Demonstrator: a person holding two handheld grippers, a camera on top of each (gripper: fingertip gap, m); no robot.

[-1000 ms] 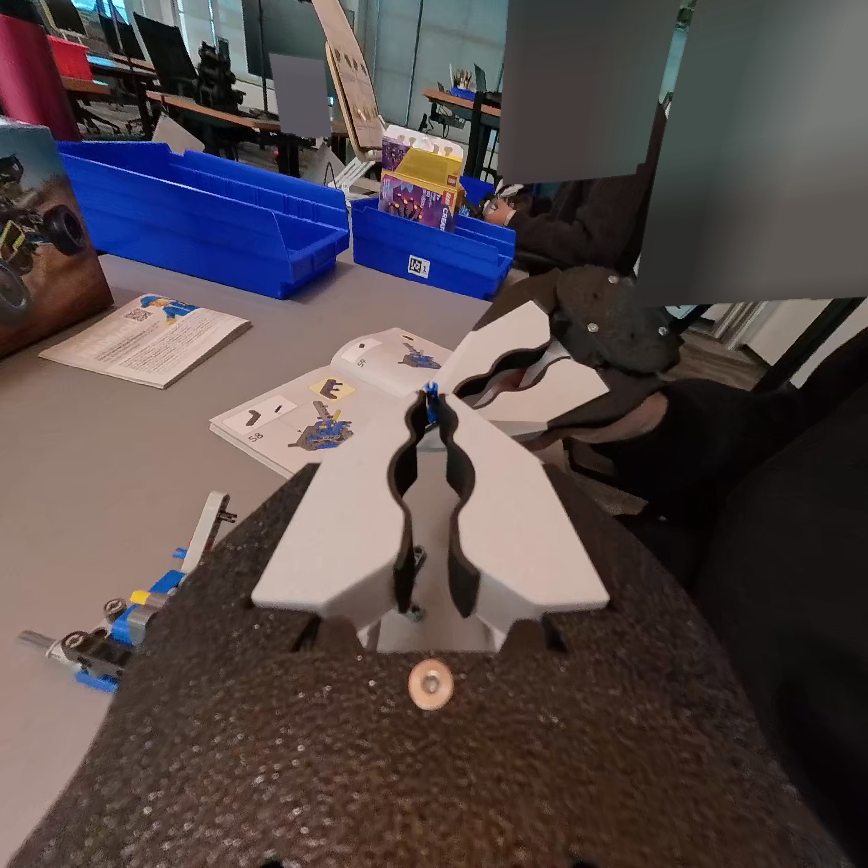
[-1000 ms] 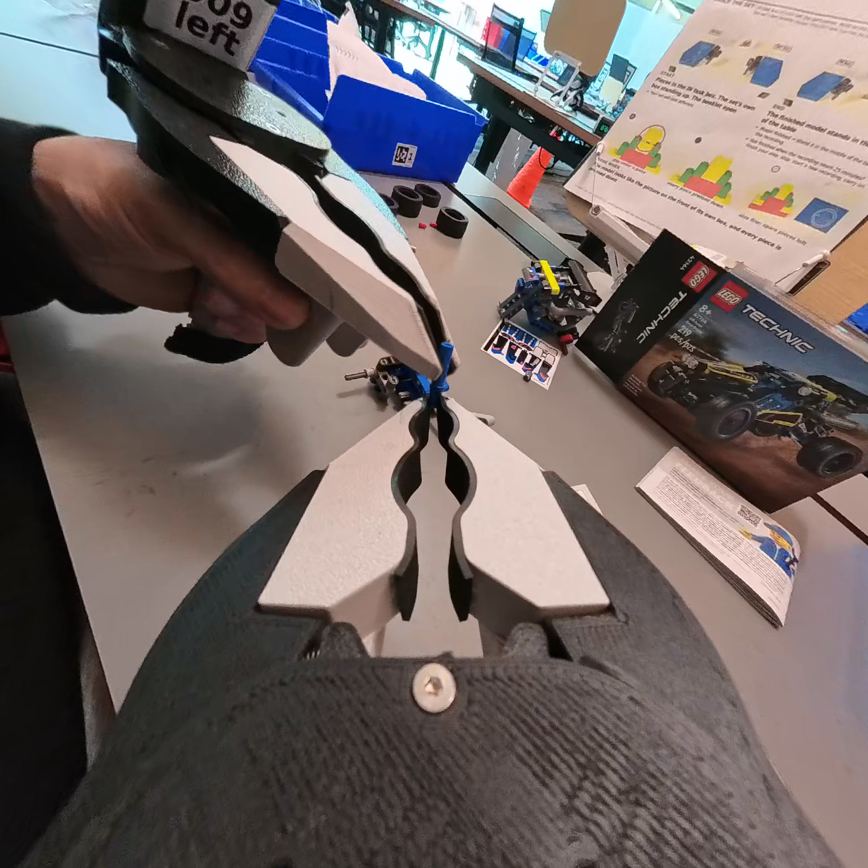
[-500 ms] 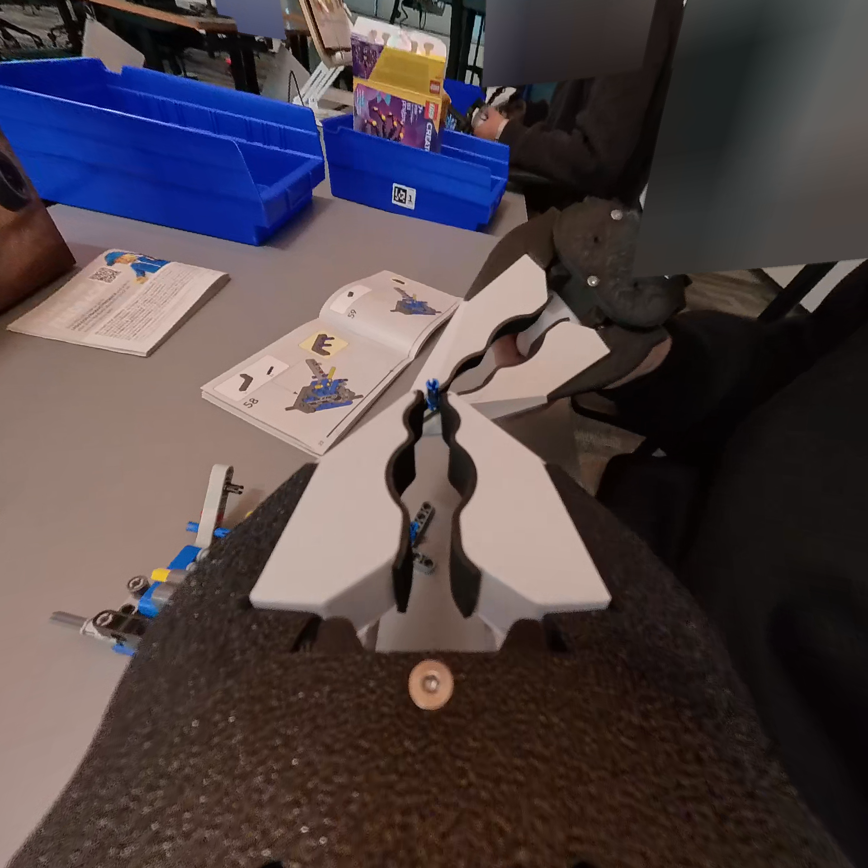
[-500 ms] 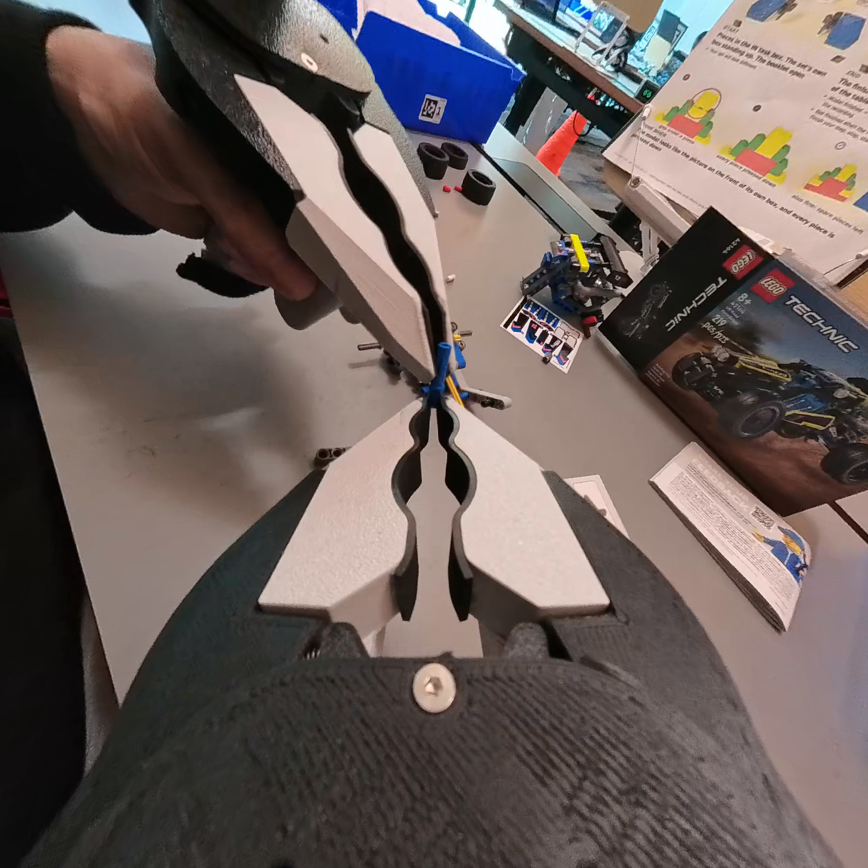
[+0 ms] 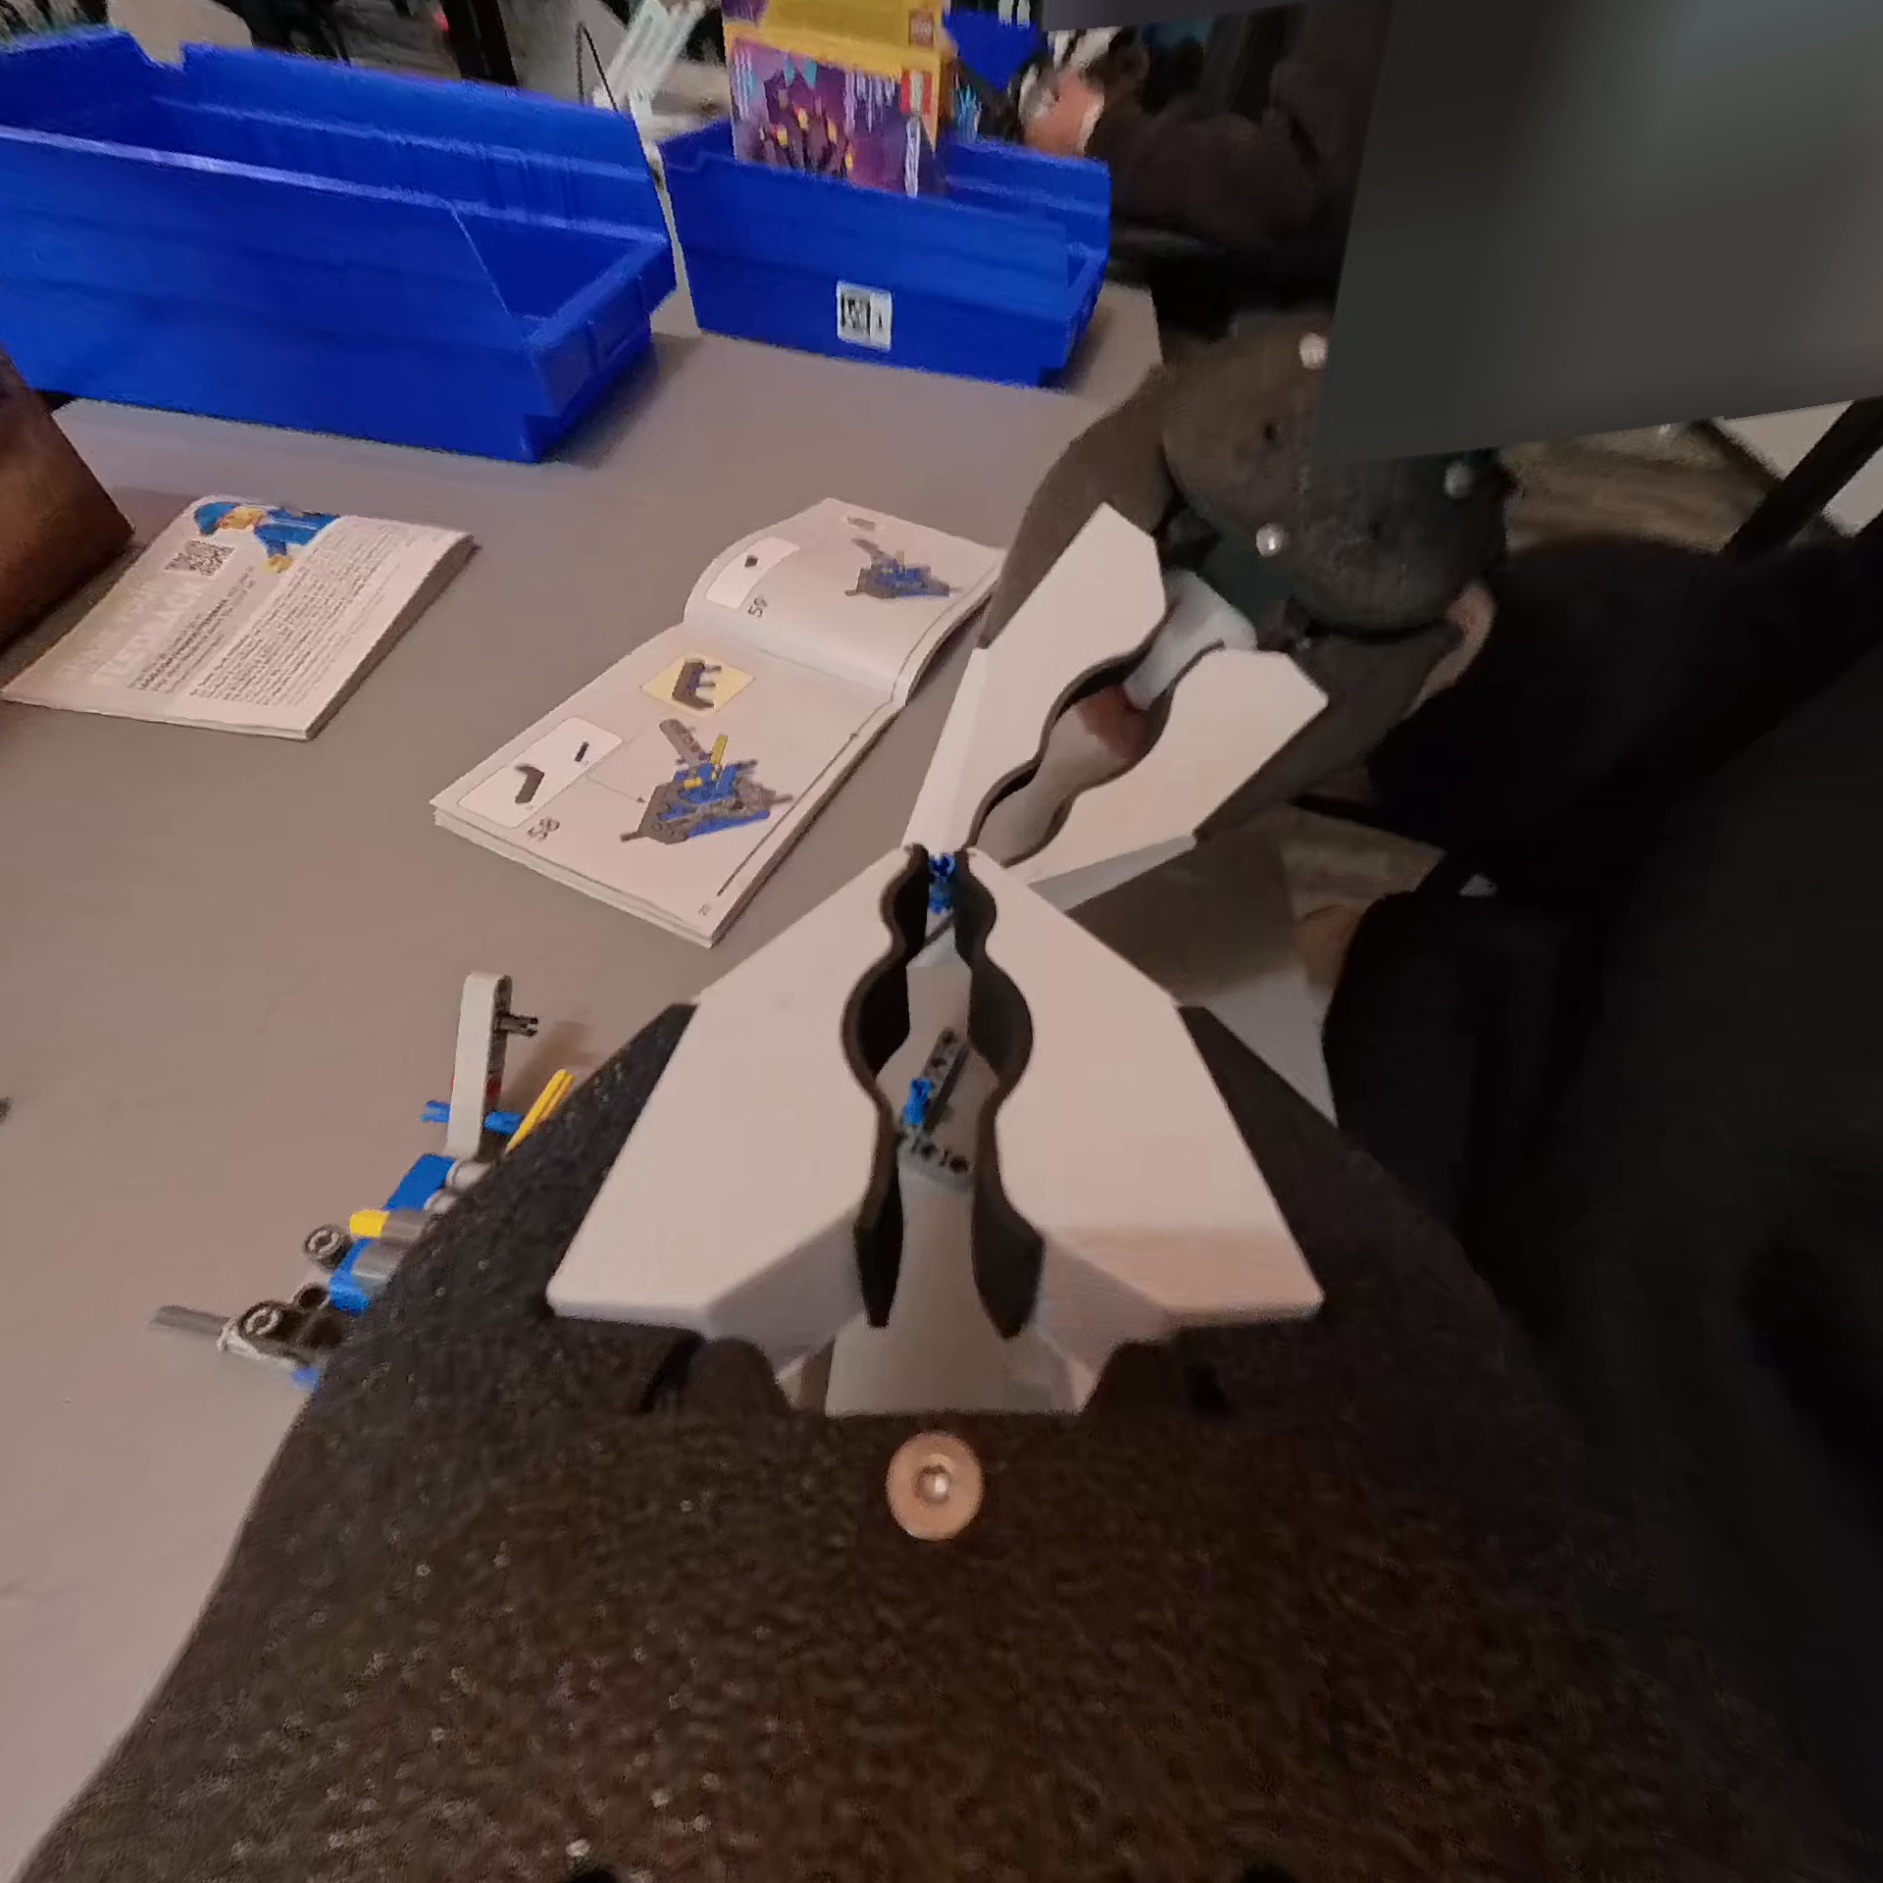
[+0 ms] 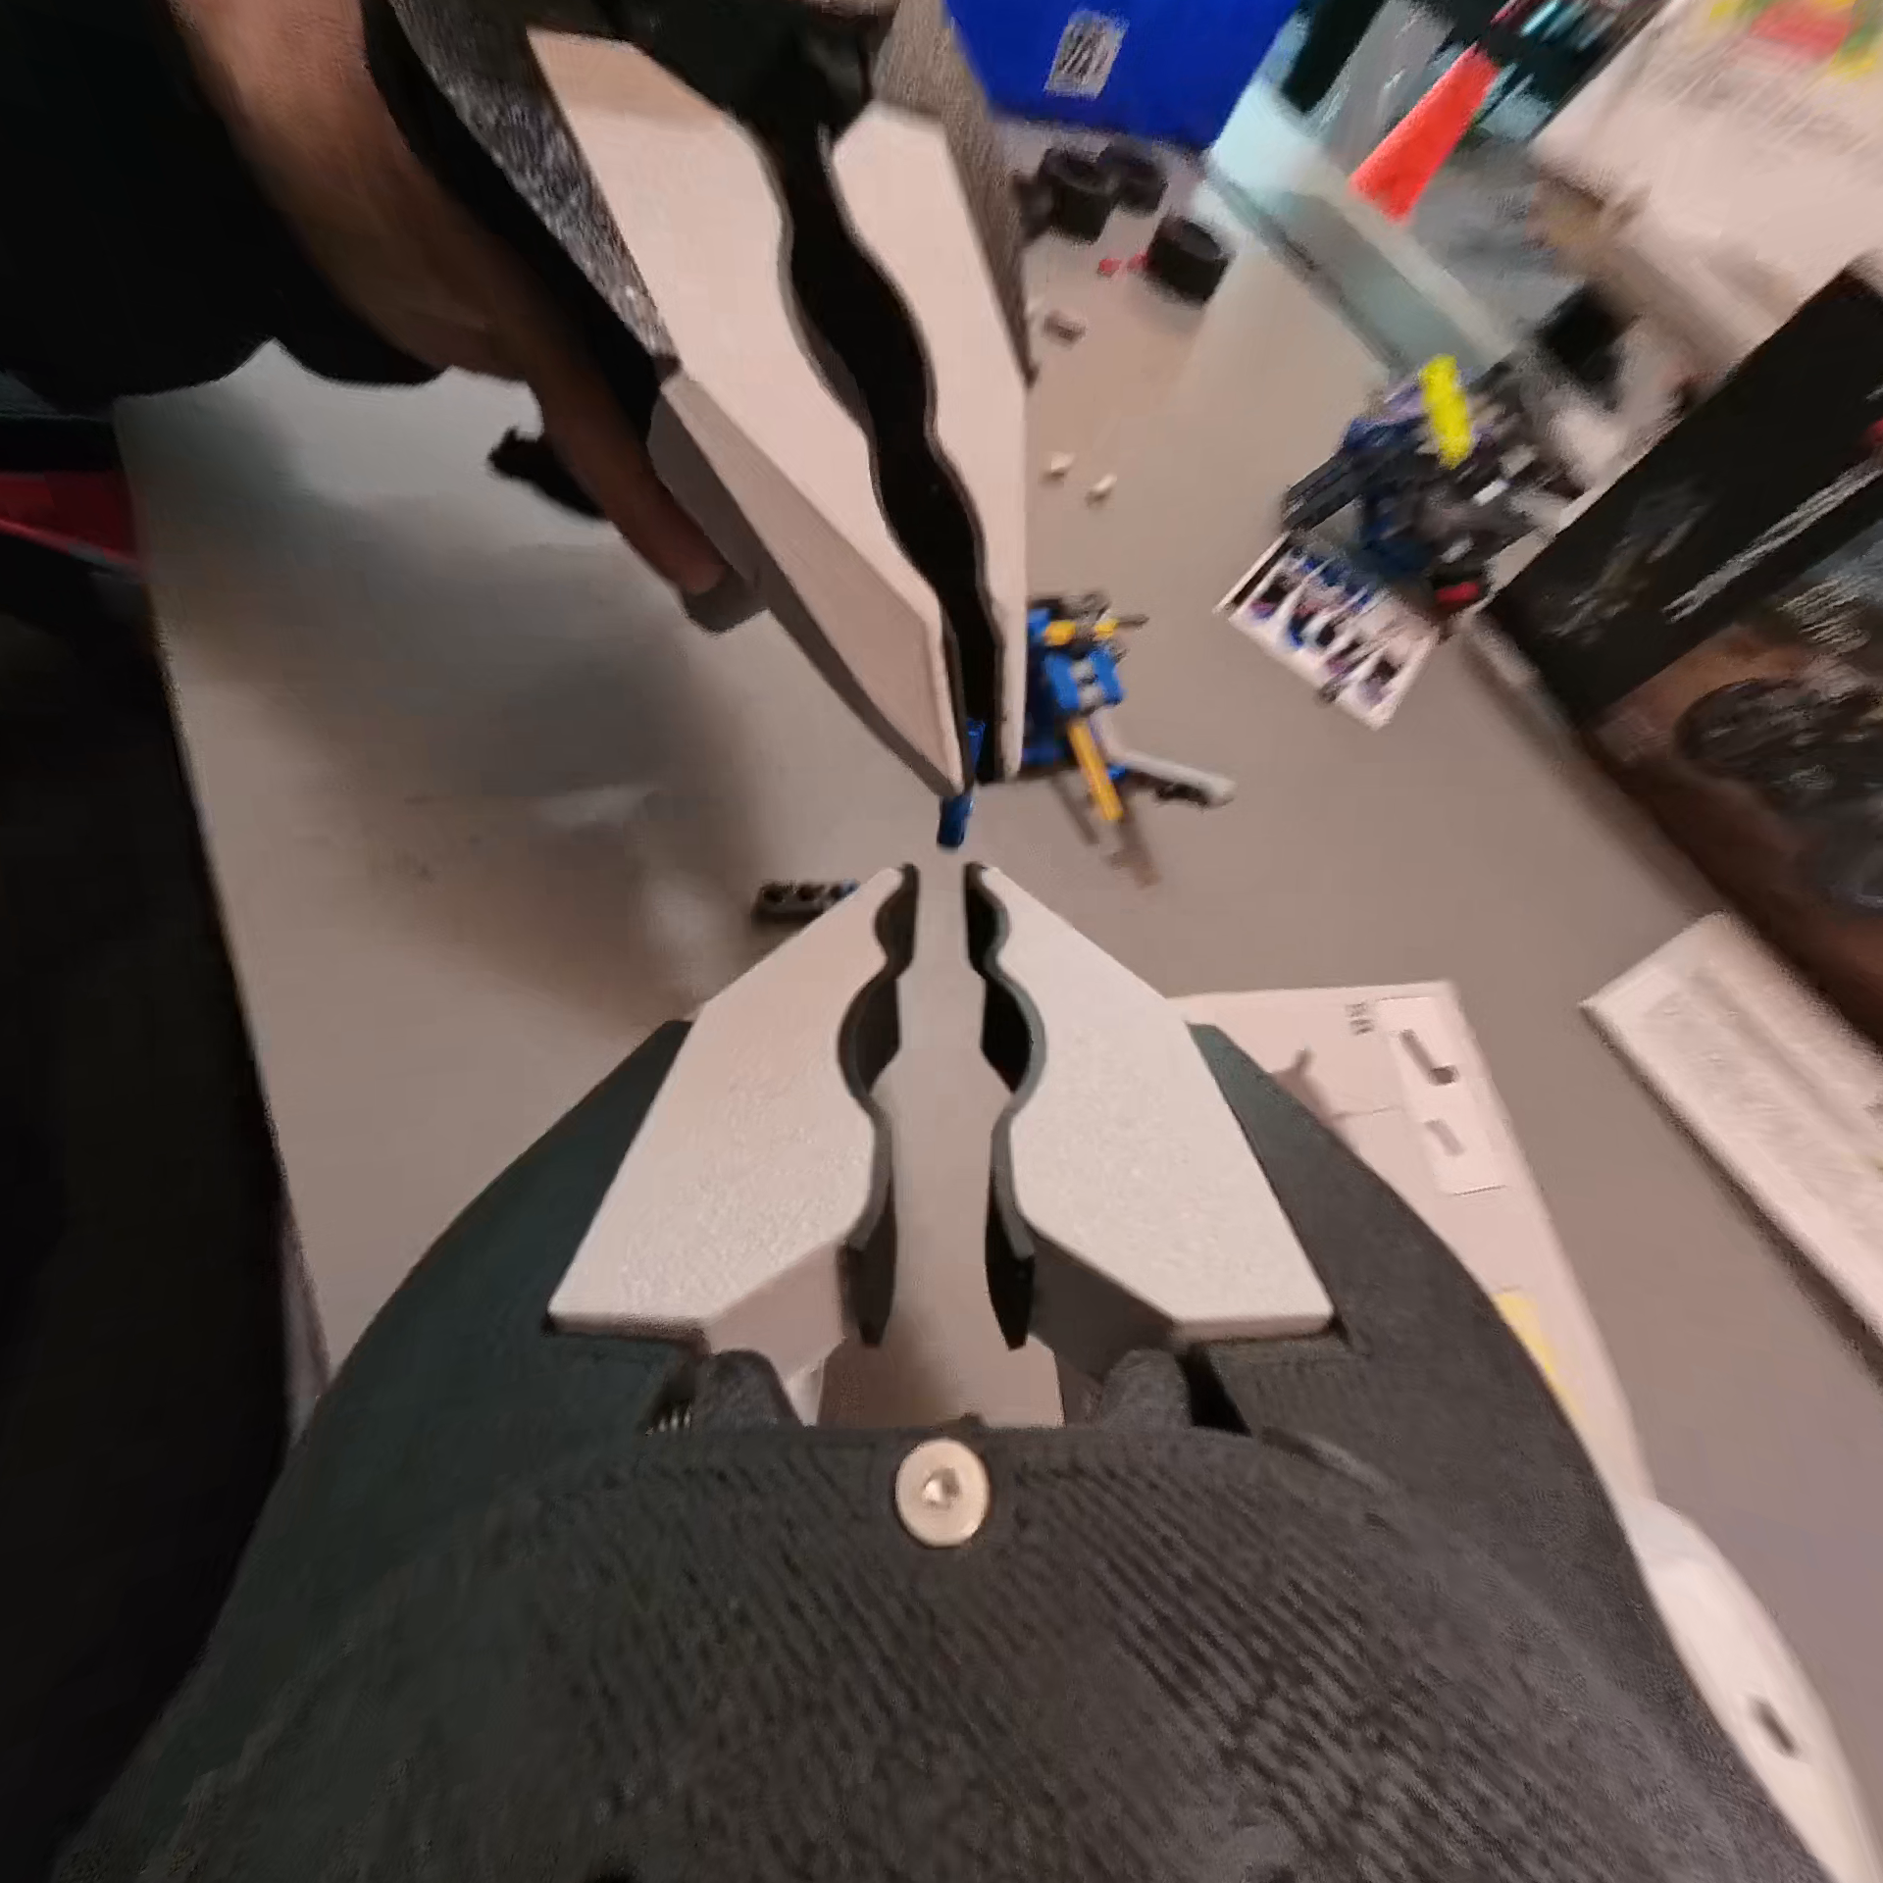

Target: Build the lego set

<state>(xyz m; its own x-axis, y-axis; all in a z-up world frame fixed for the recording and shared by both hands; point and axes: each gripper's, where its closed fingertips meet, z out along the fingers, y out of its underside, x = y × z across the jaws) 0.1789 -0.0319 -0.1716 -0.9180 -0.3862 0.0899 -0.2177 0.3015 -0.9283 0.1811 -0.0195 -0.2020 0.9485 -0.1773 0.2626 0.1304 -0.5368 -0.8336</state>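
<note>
- Left claw (image 5: pixel 939 878) clamped on a small blue pin (image 6: pixel 958 805), held above the grey surface (image 5: pixel 255 897).
- Right claw (image 6: pixel 937 872) slightly apart, empty, just near the pin's free end.
- Keep both aligned; close gently, avoid twisting.
- Partial build (image 6: pixel 1075 703) lying beyond.

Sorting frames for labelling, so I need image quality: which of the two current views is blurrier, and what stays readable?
Right wrist view: heavy motion smear over the box and far table, though its tongs stay crisp. Left wrist view: mild blur, the open booklet and blue pin readable.
</note>
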